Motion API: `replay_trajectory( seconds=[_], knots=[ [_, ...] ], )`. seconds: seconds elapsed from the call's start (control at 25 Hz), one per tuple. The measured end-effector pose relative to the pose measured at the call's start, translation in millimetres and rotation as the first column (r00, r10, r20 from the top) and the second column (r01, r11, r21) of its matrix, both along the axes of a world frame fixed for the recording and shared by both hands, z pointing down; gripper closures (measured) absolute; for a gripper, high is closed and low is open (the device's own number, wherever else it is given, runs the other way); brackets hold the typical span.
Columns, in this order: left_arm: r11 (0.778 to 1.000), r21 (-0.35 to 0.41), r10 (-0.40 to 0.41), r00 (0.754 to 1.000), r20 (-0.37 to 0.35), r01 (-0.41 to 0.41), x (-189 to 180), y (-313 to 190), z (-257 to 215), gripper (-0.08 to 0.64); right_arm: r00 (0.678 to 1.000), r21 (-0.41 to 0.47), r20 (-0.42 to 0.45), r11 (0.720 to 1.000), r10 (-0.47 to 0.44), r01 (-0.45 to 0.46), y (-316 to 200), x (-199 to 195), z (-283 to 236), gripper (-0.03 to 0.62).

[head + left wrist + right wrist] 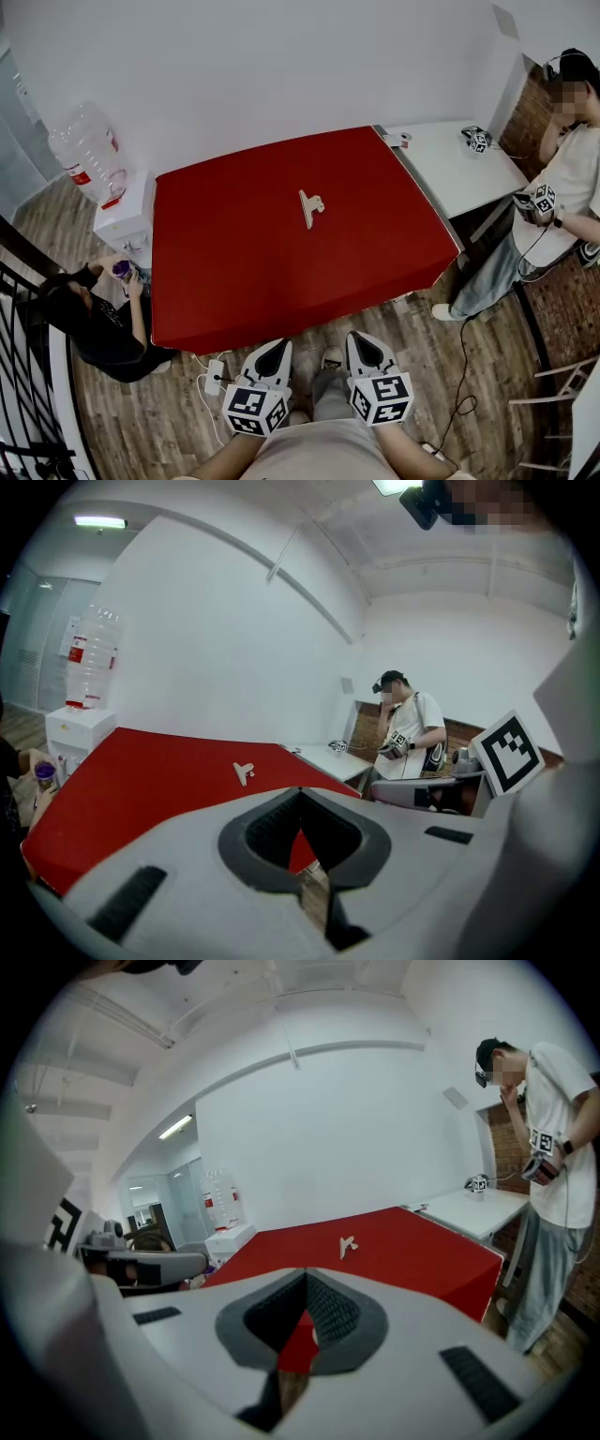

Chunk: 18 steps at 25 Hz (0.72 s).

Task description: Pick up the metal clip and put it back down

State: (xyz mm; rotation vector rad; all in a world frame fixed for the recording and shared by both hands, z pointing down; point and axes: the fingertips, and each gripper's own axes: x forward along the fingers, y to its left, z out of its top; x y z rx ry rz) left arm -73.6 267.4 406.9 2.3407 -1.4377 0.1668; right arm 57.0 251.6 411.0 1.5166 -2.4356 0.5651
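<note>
Red cloth covers the counter [234, 281]. Far left, a person [98, 323] crouches by a water dispenser [127, 220]. The left gripper [278, 347] hangs before the near edge, fingers shut, empty. Mid-counter lies the metal clip [311, 206]: likely light, stiff, slippery, best pinched across its handle end. The right gripper [362, 339] has its fingers shut too, empty. Nothing blocks it; a second person [562, 187] stands well right.

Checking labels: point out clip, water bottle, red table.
clip [310, 208], head view, middle of its body.
water bottle [86, 150], head view, clear side wall.
red table [244, 272], head view, bare top near front.
</note>
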Motion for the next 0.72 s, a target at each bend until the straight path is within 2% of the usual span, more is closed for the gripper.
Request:
replay_trajectory(
  seconds=[0.36, 0.72],
  knots=[
    [0.999, 0.017, -0.046, 0.999, 0.009, 0.046, 32.4, -136.6, -9.4, 0.569, 0.997, 0.024, 0.019, 0.997, -0.07, 0.07, -142.7, 29.3, -12.1, 0.595],
    [0.996, 0.007, -0.083, 0.996, 0.006, 0.083, 28.9, -189.9, -12.5, 0.569, 0.996, 0.009, 0.016, 0.996, -0.085, 0.085, -198.4, 30.0, -12.8, 0.595]
  ],
)
